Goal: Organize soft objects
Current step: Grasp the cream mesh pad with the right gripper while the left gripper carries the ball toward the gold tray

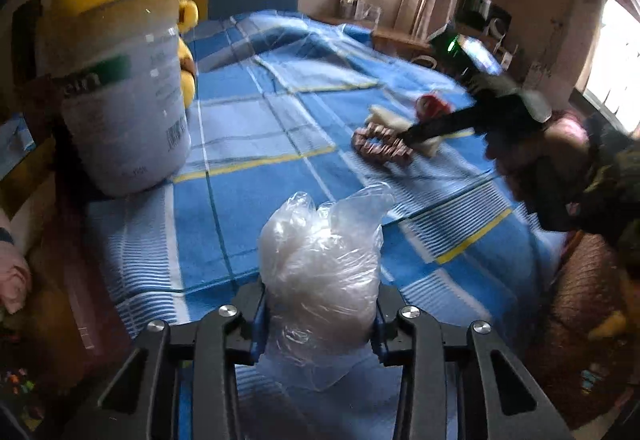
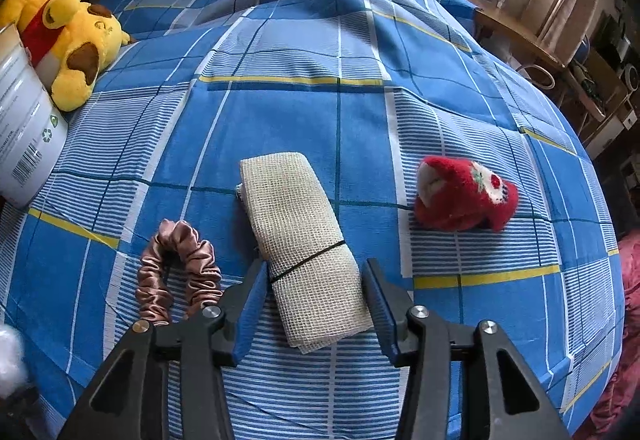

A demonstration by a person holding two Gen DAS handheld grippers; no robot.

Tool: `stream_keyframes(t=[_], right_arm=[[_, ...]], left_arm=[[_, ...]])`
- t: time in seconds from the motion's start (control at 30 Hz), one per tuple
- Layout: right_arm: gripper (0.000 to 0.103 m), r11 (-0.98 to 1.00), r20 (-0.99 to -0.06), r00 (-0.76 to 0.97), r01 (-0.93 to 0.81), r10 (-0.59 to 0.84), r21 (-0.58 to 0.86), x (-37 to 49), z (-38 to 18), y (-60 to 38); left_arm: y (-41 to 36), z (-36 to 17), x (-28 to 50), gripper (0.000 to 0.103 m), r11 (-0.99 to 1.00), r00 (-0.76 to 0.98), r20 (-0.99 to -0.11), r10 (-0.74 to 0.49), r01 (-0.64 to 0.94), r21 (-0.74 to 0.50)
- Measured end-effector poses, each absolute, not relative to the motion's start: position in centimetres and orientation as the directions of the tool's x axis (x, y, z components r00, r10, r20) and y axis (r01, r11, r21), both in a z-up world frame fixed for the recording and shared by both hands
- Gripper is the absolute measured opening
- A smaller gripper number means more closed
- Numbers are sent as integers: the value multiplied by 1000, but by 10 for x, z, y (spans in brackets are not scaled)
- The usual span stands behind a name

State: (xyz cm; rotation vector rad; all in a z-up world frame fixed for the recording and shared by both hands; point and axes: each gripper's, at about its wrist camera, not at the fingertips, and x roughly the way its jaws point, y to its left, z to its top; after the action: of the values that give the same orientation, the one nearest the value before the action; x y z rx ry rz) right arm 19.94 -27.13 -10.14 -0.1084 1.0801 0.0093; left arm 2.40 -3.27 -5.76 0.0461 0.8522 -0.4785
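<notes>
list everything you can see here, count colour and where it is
plastic bag: 1, clear, white stuffing inside, between the left hand-held gripper's pads
cloth roll: 1, beige mesh with a black band, on the bed between the right hand-held gripper's open fingers
scrunchie: 1, pink-brown satin, left of the roll
small toy: 1, red and white, right of the roll
plush toy: 1, yellow, behind the tub
tub: 1, white, bed's left edge
bedspread: 1, blue plaid
left hand-held gripper: 1, black
right hand-held gripper: 1, black
</notes>
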Motion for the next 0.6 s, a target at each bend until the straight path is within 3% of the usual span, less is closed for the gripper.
stream_keyframes(t=[0.17,0.33,0.43,0.6], right_arm=[[49,994,-880,472,-62,-53,-93,199,-101,-270],[49,996,-884,465,-54,-42,-75,199,-101,-272],[49,997,-889,458,-49,-33,-63,200,-101,-275],[49,994,-884,464,-58,-54,-92,199,-102,-271]], left_arm=[[7,-19,17,40,898,593,-682,-428,361,-251],[83,9,24,41,888,651,-624,-433,191,-418],[119,6,38,41,914,680,-653,-334,66,-399],[158,-16,74,44,887,642,-703,-306,-75,-455]])
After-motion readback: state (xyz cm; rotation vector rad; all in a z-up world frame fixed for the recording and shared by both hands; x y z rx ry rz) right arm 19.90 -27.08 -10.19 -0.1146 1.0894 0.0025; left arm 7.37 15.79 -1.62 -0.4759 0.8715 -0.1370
